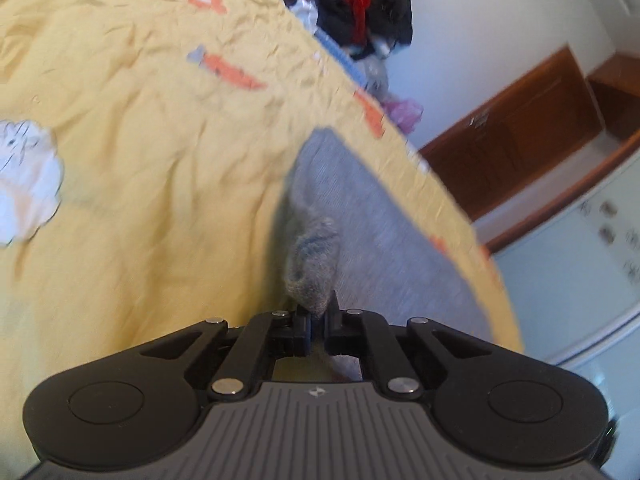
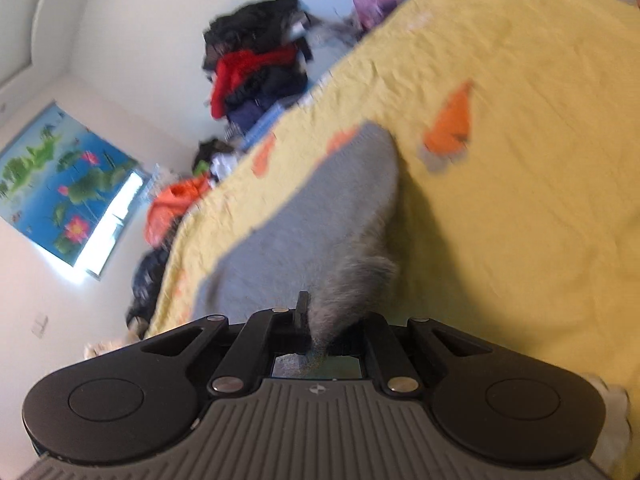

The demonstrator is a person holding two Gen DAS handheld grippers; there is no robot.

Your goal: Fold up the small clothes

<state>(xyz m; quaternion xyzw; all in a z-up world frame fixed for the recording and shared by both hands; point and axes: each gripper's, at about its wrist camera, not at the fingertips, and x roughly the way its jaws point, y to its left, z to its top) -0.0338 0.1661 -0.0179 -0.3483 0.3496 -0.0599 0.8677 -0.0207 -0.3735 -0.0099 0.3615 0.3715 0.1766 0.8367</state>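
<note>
Inspection runs from the left hand across to the right.

Left gripper (image 1: pixel 318 322): jaws drawn together on a bunched corner of the grey garment (image 1: pixel 372 216), a small knitted piece. The pinched fabric rises in a crumpled tuft straight out of the jaws, and the rest of the cloth fans away from it. It lies near the right-hand edge of the yellow bedcover (image 1: pixel 140 140), with its far corner pointing toward the clothes pile (image 1: pixel 356 4).

Right gripper (image 2: pixel 316 328): likewise clamped on the grey garment (image 2: pixel 320 216), here on a fuzzier gathered corner. Only the left finger shows clearly; the fabric hides the other.

Judgement on the holds: each hand has taken a near corner of the same piece, which suits lifting or drawing that edge over the rest to make a fold. Pinching at the corners keeps the edge taut between the two hands. Both pictures are smeared, so the exact outline of the cloth is uncertain.

Differences between views: the left wrist view alone shows a brown wooden cabinet (image 1: pixel 520 136) beyond the bed edge and a white printed figure (image 1: pixel 24 184) on the cover at far left. The right wrist view alone shows a lotus picture (image 2: pixel 64 184) on the wall and further heaps, including an orange garment (image 2: pixel 172 204), along the bed's left edge. The clothes pile (image 2: pixel 256 60), with its red item, appears in both.
</note>
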